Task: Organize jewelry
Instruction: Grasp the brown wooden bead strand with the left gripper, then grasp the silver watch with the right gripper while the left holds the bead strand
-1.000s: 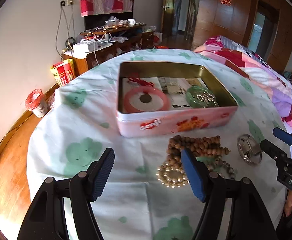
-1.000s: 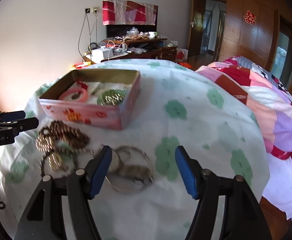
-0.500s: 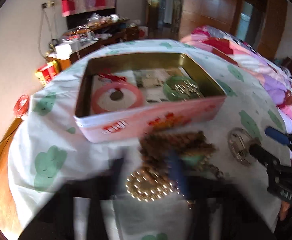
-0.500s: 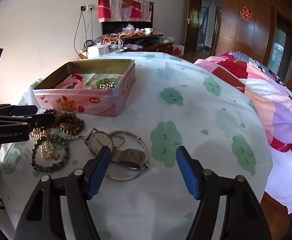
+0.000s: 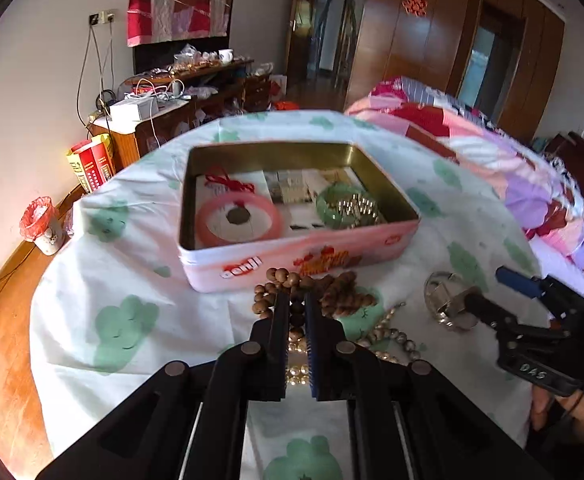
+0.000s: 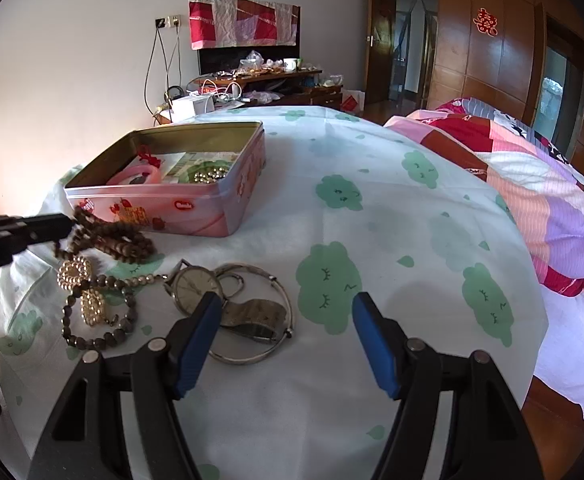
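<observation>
An open pink tin (image 5: pixel 303 258) (image 6: pixel 196 216) holds a pink bangle (image 5: pixel 239 220), a green bangle (image 5: pixel 347 208) and cards. In front of it lies a brown wooden bead string (image 5: pixel 341 292) (image 6: pixel 108 240). My left gripper (image 5: pixel 297 304) (image 6: pixel 58 225) is shut on the brown bead string, which hangs from its tip just above the cloth. Gold bead bracelets (image 6: pixel 76 274) and a dark bead bracelet (image 6: pixel 92 340) lie beside it. My right gripper (image 6: pixel 286 340) is open over a wristwatch (image 6: pixel 198 290) (image 5: pixel 449 304) and a silver bangle (image 6: pixel 260 312).
The round table's white cloth with green clouds (image 6: pixel 371 240) drops off at its edges. A bed with a patchwork quilt (image 6: pixel 531 184) stands to the right. A cluttered wooden cabinet (image 5: pixel 180 96) and a small bin (image 5: pixel 42 224) stand to the left.
My left gripper moved forward to the brown bead string and shut on it. My right gripper drew back slightly and stayed open over the watch.
</observation>
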`<act>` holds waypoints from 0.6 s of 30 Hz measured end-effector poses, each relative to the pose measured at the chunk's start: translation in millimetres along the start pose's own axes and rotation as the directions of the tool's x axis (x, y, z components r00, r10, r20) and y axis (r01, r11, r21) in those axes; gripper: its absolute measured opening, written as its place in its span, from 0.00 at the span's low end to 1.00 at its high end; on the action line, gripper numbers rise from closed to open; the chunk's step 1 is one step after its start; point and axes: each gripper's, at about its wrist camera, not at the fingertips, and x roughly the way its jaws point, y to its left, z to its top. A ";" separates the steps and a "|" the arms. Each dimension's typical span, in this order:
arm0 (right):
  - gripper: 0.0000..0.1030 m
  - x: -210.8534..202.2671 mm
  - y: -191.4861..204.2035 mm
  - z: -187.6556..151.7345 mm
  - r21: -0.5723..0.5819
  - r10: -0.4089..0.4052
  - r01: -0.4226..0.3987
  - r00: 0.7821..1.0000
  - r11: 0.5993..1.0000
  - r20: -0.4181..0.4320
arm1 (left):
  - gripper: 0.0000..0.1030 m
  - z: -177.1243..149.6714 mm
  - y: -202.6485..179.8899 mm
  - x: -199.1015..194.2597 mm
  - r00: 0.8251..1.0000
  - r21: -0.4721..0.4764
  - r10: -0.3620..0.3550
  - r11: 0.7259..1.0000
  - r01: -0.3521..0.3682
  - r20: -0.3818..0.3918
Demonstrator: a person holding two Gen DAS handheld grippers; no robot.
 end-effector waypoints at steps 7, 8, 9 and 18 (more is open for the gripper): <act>0.68 -5.2 8.9 5.2 -0.039 0.034 -0.033 0.999 0.999 0.009 | 0.06 11.3 3.6 -24.2 0.998 -0.009 0.004 1.000 -0.003 0.067; 0.68 -7.8 12.5 7.4 -0.053 0.035 -0.034 0.999 0.998 0.018 | 0.06 11.3 4.6 -25.3 0.998 -0.012 0.005 1.000 -0.004 0.069; 0.68 -8.7 14.8 8.7 -0.061 0.038 -0.037 0.999 0.997 0.019 | 0.06 11.5 5.4 -26.5 0.997 -0.017 0.007 1.000 -0.005 0.073; 0.68 2.5 48.9 18.0 -0.180 0.058 -0.061 0.998 0.982 -0.024 | 0.06 10.2 17.4 -27.1 0.997 -0.044 0.018 0.999 -0.015 0.073</act>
